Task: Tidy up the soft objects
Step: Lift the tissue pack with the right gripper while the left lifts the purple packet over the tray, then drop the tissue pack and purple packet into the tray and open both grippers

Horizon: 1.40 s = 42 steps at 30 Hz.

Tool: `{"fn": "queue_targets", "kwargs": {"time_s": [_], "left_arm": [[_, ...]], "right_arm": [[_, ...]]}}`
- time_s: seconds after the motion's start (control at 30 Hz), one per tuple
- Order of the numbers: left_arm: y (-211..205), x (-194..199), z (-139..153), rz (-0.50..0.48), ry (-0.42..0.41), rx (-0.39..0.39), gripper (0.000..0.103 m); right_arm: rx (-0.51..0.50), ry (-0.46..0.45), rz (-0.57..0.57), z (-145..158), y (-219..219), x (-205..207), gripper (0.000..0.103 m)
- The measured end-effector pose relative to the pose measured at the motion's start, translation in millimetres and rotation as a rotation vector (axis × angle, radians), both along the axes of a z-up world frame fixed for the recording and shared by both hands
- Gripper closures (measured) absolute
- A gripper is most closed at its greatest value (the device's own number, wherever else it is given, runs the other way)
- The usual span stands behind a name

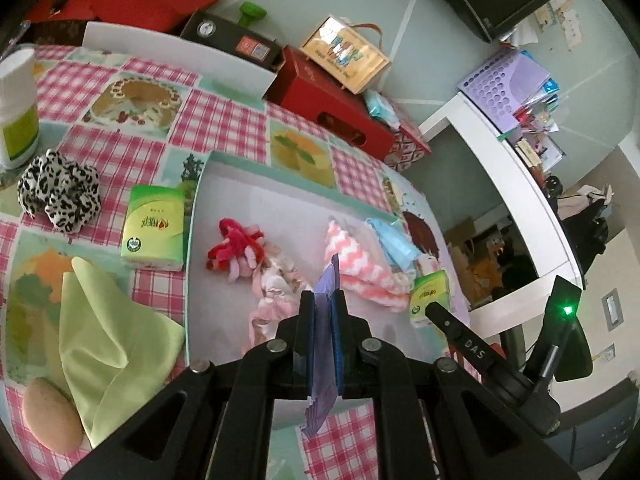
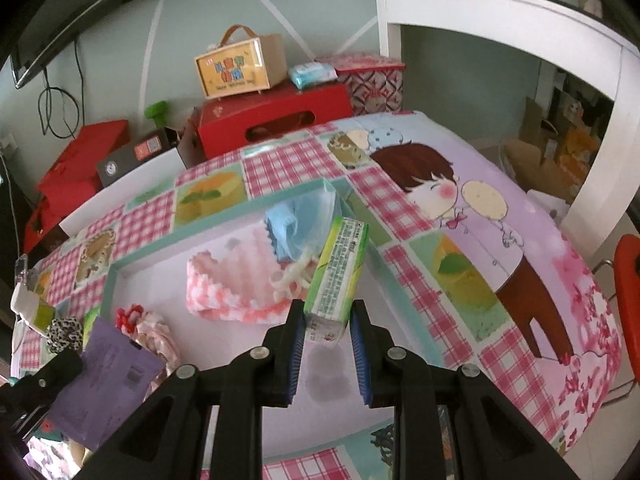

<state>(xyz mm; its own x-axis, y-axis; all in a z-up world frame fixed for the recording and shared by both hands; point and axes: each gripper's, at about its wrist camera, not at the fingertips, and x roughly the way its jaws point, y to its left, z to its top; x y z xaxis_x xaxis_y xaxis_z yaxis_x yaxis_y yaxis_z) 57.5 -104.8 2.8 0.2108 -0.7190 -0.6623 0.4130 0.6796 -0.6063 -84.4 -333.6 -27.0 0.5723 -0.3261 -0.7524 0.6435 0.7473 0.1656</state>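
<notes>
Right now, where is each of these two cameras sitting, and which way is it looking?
Left wrist: on the left gripper, looking down along its fingers at the tray; its jaws pinch a purple packet, and the right gripper shows at the right.
Right wrist: on the right gripper, looking down at the tray; its jaws hold a green tissue pack.
Shared: tray, purple packet, pink cloth, red box.

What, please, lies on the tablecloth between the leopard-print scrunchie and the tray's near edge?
In the left wrist view, a green tissue pack lies flat on the checked tablecloth, between the leopard-print scrunchie and the tray, close beside the tray's rim.
</notes>
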Motion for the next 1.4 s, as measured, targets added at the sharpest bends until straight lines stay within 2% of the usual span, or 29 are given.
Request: {"fn": "queue_targets", "kwargs": {"time_s": [0.1,0.2,0.33,0.53,1.0,1.07,1.1,1.13,1.17,1.2,1.3,1.37,1.4], "left_arm": [[-0.9,2.5,-5.5,0.009,0.003,0.023,0.096],[-3.3,4.4,-10.4,0.028,-0.023,0.093,0.096],[-1.6,8.1,-18.5,0.046,0.000,0.142,0.096],[5.1,12.3,-25.5,0.082,0.020,0.191,0.096],[5.9,6.0,-4.8,0.109,-0.081,0.289,0.093],[5.3,6.1,-3.0,0.115,-0.091,0.303,0.089],[6.0,5.9,-2.0,0.121,-0.095,0.312,0.086],[6.0,5.9,-1.7,0.127,-0.095,0.319,0.078],[6.6,6.4,-1.6,0.131,-0.094,0.322,0.071],[7.6,7.0,-1.5,0.135,-0.093,0.324,0.069],[9.9,8.0,-0.9,0.144,-0.097,0.334,0.063],[10.8,8.4,-0.5,0.155,-0.107,0.346,0.036],[11.4,8.5,-0.3,0.161,-0.112,0.353,0.031]], "right_arm": [[0.026,0.031,0.001,-7.9,-0.7,2.7,0.079],[0.057,0.056,0.012,-15.7,-0.2,4.9,0.079],[0.093,0.072,0.040,-24.0,1.8,8.3,0.079],[0.071,0.095,0.060,-25.0,8.2,12.3,0.079],[-0.025,0.124,0.106,-17.1,28.4,20.3,0.074],[-0.033,0.123,0.109,-16.7,29.7,21.0,0.072],[-0.044,0.125,0.109,-16.0,31.0,21.3,0.066],[-0.051,0.125,0.108,-15.3,31.5,21.4,0.058],[-0.059,0.123,0.107,-14.2,32.4,21.4,0.054],[-0.063,0.122,0.108,-13.5,32.9,21.4,0.051],[-0.070,0.122,0.113,-12.8,34.6,22.0,0.047],[-0.073,0.126,0.114,-13.3,35.4,22.8,0.041],[-0.078,0.128,0.116,-13.5,36.0,23.4,0.038]]}}
